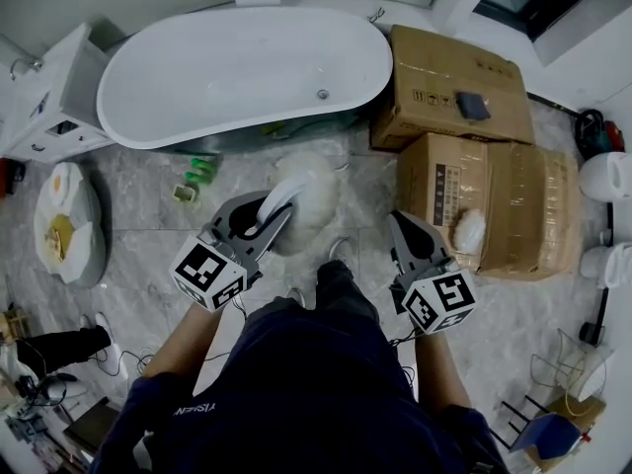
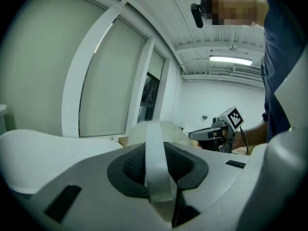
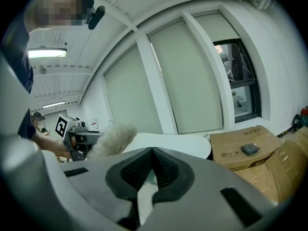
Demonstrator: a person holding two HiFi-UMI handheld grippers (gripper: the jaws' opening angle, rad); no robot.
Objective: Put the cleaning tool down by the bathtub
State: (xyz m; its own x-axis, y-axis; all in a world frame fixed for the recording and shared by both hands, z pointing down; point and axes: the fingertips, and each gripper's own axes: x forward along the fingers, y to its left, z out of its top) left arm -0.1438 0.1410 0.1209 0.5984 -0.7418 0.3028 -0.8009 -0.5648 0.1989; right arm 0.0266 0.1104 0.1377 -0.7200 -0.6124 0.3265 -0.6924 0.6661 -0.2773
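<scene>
Cleaning tool: a flat white handle with a fluffy white head. The left gripper is clamped on the handle, which runs up between its dark pads. The head hangs over the floor, near the bathtub rim and left of the boxes. The right gripper holds nothing, its pads closed tip to tip, and sits level with the left one, well apart from the tool. Labels and handling marks are printed on the boxes, too small to read. Grey marble tiles lie bare under the tool and to its left, up to the green bottles by the tub. The boxes close off the right side.
</scene>
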